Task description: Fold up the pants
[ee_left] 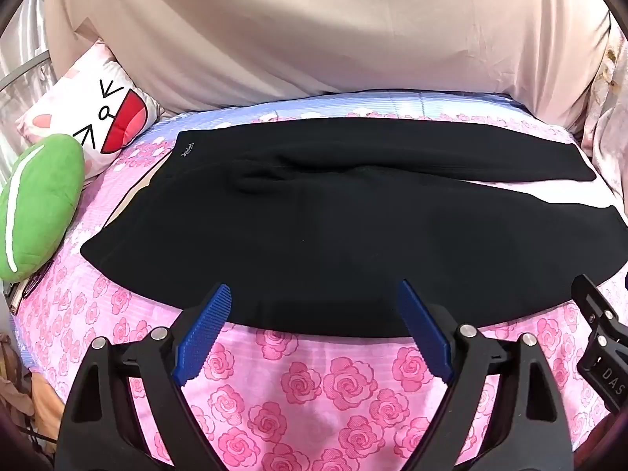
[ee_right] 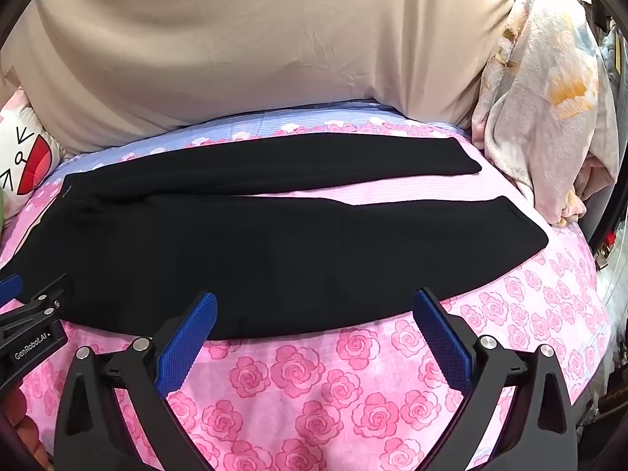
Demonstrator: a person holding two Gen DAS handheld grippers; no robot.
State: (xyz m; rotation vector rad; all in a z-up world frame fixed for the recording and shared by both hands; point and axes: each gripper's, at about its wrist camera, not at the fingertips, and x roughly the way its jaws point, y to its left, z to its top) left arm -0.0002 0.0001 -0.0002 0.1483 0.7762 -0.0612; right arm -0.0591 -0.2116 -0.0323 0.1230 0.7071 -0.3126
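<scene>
Black pants (ee_left: 314, 227) lie flat on the rose-printed sheet (ee_left: 306, 392), waistband toward the cartoon-face pillow (ee_left: 98, 117), legs slightly parted toward the far end. Both the left gripper (ee_left: 314, 294) and the right gripper (ee_right: 314, 306) hover at the pants' near edge, jaws wide apart, holding nothing.

Left wrist view angled down over the bed's near edge toward black pants (ee_left: 314, 227), close, right wrist view alongside, further right, both sharing pants and rose-print sheet (ee_right: 314, 392)
</scene>
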